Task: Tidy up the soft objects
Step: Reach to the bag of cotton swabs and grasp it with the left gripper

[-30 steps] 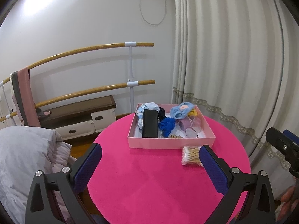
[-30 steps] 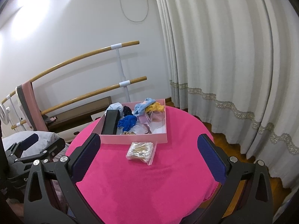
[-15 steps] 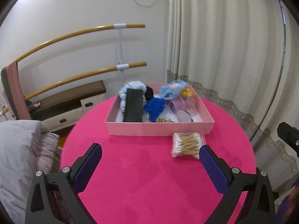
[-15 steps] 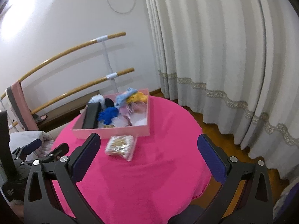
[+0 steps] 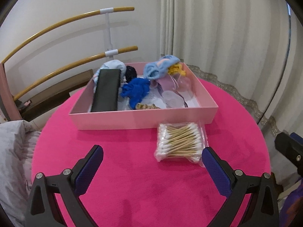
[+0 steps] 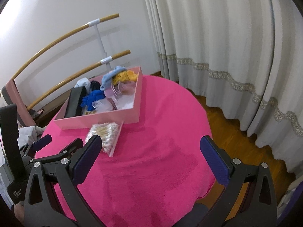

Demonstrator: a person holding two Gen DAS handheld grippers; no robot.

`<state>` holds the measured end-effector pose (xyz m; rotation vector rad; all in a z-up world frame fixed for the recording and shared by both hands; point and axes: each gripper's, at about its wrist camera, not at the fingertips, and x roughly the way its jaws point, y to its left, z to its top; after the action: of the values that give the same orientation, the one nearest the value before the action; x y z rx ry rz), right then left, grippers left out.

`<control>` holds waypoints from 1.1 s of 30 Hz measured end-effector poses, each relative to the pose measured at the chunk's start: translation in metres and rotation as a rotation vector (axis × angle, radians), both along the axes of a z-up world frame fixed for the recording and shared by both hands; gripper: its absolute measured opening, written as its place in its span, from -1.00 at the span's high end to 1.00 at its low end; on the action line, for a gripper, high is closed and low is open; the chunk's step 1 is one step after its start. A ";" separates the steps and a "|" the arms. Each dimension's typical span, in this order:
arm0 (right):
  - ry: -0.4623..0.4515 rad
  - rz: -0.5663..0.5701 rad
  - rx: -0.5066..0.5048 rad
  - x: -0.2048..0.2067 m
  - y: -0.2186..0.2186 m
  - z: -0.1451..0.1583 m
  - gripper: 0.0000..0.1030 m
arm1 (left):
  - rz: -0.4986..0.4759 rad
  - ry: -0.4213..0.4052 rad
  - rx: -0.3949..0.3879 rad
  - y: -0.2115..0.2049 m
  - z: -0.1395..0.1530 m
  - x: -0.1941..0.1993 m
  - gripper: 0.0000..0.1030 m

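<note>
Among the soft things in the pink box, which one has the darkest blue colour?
The royal-blue bunched fabric in the middle of the pink box, beside the black case. The two other blue pieces at the back are pale blue.

Even indoor light, fisheye-warped dark edges

One pink box (image 5: 144, 119) at twelve o'clock on one round pink table (image 5: 144, 185), one packet of cotton swabs (image 5: 179, 141) at one o'clock. Inside the box: one black case (image 5: 107, 89), one dark blue scrunchie (image 5: 137, 90), one light blue cloth (image 5: 161, 69), one yellow knit piece (image 5: 178, 70), one black scrunchie (image 5: 131, 72). Two grippers, left gripper (image 5: 152, 158) and right gripper (image 6: 150, 146), both spread wide; two wooden rails (image 5: 62, 21) at eleven o'clock.
</note>
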<state>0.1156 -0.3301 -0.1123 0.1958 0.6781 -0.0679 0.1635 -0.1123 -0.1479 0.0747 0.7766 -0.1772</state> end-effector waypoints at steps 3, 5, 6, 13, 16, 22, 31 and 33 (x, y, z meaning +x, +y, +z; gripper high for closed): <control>0.009 -0.004 0.008 0.004 -0.002 -0.005 -1.00 | -0.032 0.025 0.009 -0.014 -0.013 0.015 -1.00; 0.014 -0.006 0.012 0.006 -0.005 -0.007 -1.00 | -0.045 0.045 0.007 -0.023 -0.022 0.023 -1.00; 0.017 -0.008 0.013 0.008 -0.006 -0.009 -1.00 | -0.047 0.053 0.006 -0.026 -0.025 0.027 -1.00; 0.044 -0.002 0.019 0.027 -0.008 -0.019 -1.00 | -0.028 0.098 0.071 -0.051 -0.056 0.070 -1.00; 0.061 0.006 0.021 0.050 -0.009 -0.020 -1.00 | -0.017 0.154 0.024 -0.048 -0.069 0.085 -0.96; 0.101 0.031 0.014 0.096 -0.002 -0.029 -1.00 | 0.013 0.166 -0.016 -0.037 -0.077 0.094 -0.95; 0.128 0.039 0.014 0.124 0.007 -0.042 -1.00 | 0.019 0.149 -0.013 -0.021 -0.073 0.099 -0.56; 0.125 0.043 0.014 0.124 0.010 -0.042 -1.00 | 0.020 0.152 -0.022 -0.019 -0.074 0.100 -0.35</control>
<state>0.2393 -0.3200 -0.1543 0.1913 0.8069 -0.0343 0.2634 -0.1311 -0.2223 0.0332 0.9267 -0.1736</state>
